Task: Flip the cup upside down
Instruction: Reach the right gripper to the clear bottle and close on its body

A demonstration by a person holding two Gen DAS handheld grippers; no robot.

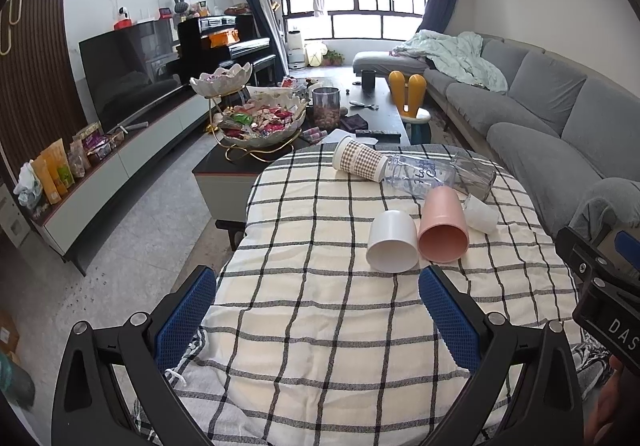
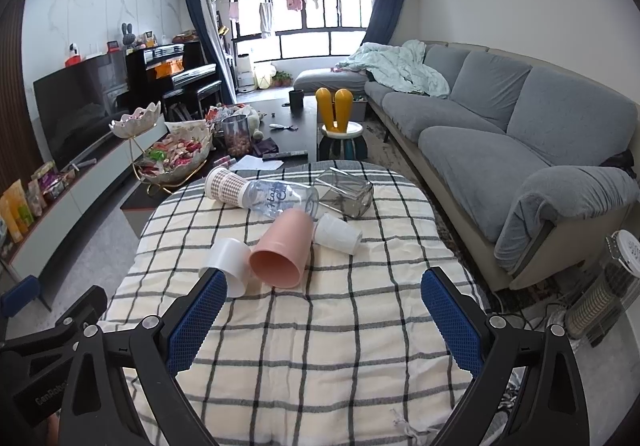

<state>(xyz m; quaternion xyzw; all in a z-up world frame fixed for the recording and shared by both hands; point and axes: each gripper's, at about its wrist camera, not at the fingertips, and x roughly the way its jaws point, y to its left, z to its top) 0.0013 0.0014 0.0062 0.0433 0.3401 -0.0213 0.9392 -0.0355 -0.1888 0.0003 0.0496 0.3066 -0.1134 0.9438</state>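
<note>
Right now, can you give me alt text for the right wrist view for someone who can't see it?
Six cups lie tipped on a checked cloth: white cup, pink cup and small white cup nearest, checked cup, clear cup and grey glass behind. The right tongs hang open and empty in front; a sofa stands at right.

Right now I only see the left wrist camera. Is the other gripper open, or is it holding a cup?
Observer: The right gripper is open. Only the checked cloth shows between its pads, no cup.
Child: Is anything on the floor past the sofa's arm?
Observer: Yes. A heater-like appliance stands on the floor beside the sofa, with cables next to it.
</note>
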